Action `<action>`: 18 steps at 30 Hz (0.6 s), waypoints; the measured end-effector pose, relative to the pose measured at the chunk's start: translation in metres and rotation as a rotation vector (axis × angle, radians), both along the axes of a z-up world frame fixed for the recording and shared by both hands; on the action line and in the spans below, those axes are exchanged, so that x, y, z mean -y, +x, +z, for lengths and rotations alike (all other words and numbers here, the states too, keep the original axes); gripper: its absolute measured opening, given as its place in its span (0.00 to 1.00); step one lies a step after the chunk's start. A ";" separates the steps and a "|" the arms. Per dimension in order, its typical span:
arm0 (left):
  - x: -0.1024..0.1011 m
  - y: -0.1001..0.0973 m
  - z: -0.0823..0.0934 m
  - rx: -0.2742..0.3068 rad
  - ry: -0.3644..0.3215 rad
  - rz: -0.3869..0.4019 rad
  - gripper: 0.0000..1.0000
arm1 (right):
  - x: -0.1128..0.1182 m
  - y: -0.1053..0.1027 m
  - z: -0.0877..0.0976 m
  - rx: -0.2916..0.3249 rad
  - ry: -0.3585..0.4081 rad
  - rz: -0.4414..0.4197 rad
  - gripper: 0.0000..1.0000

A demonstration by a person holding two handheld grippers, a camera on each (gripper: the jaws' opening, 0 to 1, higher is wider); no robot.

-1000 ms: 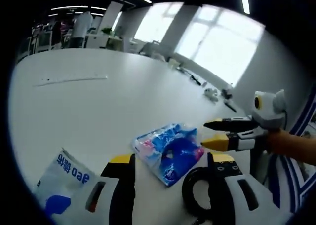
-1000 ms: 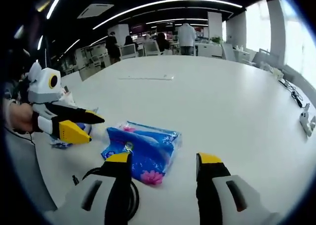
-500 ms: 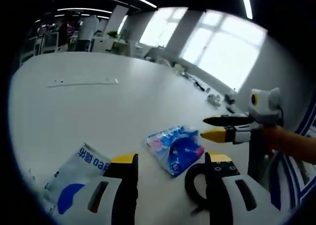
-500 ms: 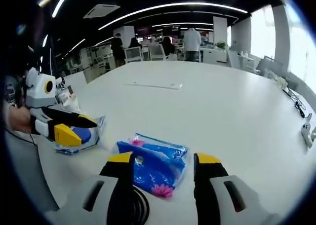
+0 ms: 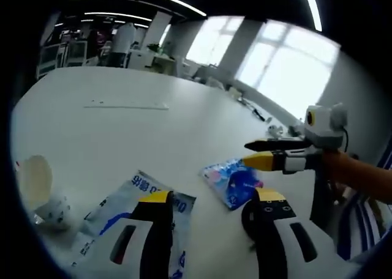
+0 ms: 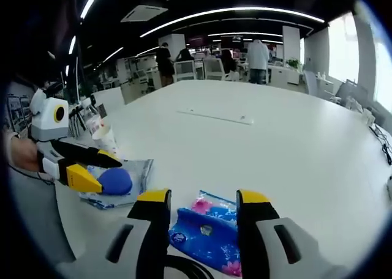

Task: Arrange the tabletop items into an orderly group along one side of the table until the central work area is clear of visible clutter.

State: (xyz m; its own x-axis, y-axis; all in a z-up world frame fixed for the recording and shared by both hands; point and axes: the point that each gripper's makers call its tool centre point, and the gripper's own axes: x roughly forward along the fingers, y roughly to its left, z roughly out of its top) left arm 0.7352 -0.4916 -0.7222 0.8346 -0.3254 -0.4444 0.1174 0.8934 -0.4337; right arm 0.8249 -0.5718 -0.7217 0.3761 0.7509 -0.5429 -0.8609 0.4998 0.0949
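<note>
In the left gripper view we see our left gripper (image 5: pixel 211 199) rising from six o'clock with its yellow-tipped jaws spread wide and nothing between them. Under its left jaw lies a white and blue packet (image 5: pixel 131 215) with printed characters, flat on the white table (image 5: pixel 122 129). At about four o'clock from the view's centre sits a blue and pink wipes pack (image 5: pixel 233 181), just beyond the right jaw tip. The right gripper (image 5: pixel 260 153) comes in from three o'clock, held by a hand (image 5: pixel 352 175); its jaws stand a little apart, pointing over the near edge of the wipes pack, and we cannot tell whether they touch it. At nine o'clock stands a pale cup (image 5: pixel 33 181) with something crumpled at its base, too blurred to name. A thin white strip (image 5: pixel 125 106) lies far off at eleven o'clock.

In the right gripper view our right gripper (image 6: pixel 202 198) has its jaws wide open and empty, with the wipes pack (image 6: pixel 208 230) lying on the table (image 6: pixel 263 144) between and just beyond the tips, near six o'clock. The left gripper (image 6: pixel 104 169) enters from nine o'clock, jaws parted, hovering over the white and blue packet (image 6: pixel 119 182). The two packs lie near each other, apart. The cup (image 6: pixel 104 138) stands behind the packet at ten o'clock. People (image 6: pixel 257 59) stand in the office beyond.
</note>
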 end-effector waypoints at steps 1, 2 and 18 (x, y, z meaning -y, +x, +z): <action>-0.003 -0.002 0.000 -0.001 -0.001 0.006 0.47 | -0.004 -0.001 0.000 -0.002 -0.002 0.010 0.39; -0.005 -0.004 0.000 -0.001 0.000 0.011 0.47 | -0.007 -0.002 0.000 0.000 -0.005 0.018 0.39; -0.062 -0.043 0.000 -0.040 -0.005 0.153 0.45 | -0.071 -0.022 -0.002 -0.018 0.006 0.157 0.36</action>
State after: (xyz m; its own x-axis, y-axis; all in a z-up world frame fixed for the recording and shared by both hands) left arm 0.6920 -0.4300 -0.7219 0.8562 -0.1979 -0.4773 -0.0376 0.8974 -0.4397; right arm 0.8025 -0.5006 -0.7236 0.2444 0.8030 -0.5436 -0.9264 0.3590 0.1138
